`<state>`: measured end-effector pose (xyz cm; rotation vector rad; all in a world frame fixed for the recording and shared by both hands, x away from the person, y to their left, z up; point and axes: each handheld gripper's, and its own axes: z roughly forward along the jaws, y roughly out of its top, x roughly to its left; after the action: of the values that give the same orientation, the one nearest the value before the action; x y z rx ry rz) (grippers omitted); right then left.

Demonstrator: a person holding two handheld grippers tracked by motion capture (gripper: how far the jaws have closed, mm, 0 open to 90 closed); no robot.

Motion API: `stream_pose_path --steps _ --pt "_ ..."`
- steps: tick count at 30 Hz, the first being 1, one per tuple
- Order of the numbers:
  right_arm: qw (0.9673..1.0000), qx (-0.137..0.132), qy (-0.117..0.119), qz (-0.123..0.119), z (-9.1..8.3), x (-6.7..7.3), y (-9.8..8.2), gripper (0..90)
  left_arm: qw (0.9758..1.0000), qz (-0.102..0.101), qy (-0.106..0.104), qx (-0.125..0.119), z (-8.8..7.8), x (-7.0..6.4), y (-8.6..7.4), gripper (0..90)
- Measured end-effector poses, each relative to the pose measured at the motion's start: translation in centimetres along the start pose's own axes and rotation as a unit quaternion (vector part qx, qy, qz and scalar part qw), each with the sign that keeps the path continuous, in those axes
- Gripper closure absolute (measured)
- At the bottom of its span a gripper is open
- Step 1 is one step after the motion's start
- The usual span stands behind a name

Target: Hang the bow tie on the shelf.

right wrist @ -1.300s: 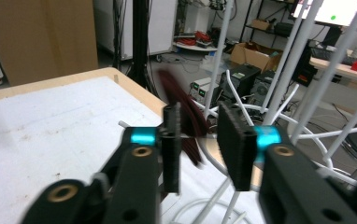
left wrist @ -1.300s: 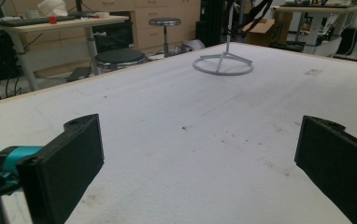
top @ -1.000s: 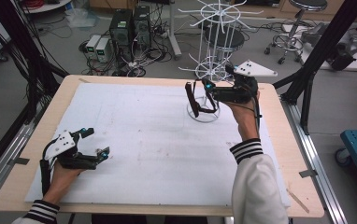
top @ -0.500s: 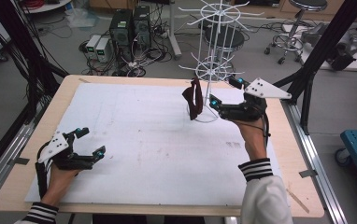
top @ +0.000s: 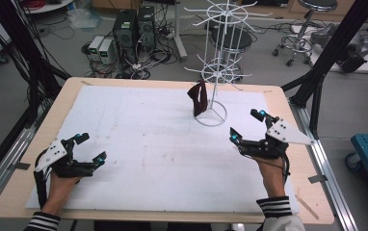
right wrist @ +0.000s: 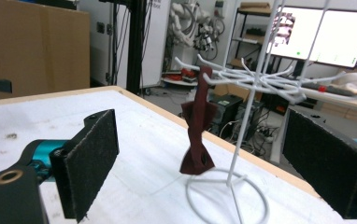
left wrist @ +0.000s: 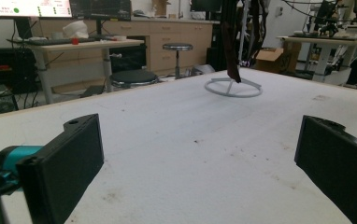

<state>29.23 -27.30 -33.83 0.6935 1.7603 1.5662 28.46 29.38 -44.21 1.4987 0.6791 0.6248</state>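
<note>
A white wire rack (top: 216, 62) stands at the back middle of the table. A dark red cloth item (top: 199, 98) hangs from one of its lower hooks, its end near the ring base (top: 211, 117). My right gripper (top: 245, 126) rests open at the right side of the table, apart from the rack, nothing between its jaws. In the right gripper view the dark red item (right wrist: 198, 125) hangs on the rack (right wrist: 256, 84) ahead. My left gripper (top: 90, 147) is open at the front left, jaws empty. The left gripper view shows the rack base (left wrist: 233, 87) far off.
A white sheet (top: 143, 144) covers the wooden table (top: 37, 130). Beyond the far edge stand computer towers (top: 134, 26), cables and stools (top: 311, 9). Black frame posts (top: 334, 53) rise at the right.
My right gripper let go of the dark red item, now hanging on the rack, and drew back toward the front right. The left gripper shifted only slightly.
</note>
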Motion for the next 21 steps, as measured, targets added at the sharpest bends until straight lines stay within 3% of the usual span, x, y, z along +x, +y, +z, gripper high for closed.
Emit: stream_pose_path --steps 9,13,15,21 --pt "0.9992 -0.002 -0.027 0.031 -2.6 0.3 -5.0 10.6 1.0000 0.000 0.002 -0.009 0.1 -0.1 -0.3 1.7" --pt "0.9986 0.000 -0.049 0.019 -3.2 0.7 -7.1 10.6 0.9999 0.003 0.003 -0.010 0.1 -0.1 -0.4 1.7" --pt "0.9979 -0.016 -0.061 0.009 -3.4 0.9 -8.2 10.6 0.9999 -0.004 0.003 -0.013 0.1 -0.1 -0.5 1.7" --pt "0.9976 -0.020 -0.065 0.012 -3.5 1.1 -10.7 10.6 0.9999 -0.002 0.005 -0.013 0.1 -0.2 -0.9 1.7"
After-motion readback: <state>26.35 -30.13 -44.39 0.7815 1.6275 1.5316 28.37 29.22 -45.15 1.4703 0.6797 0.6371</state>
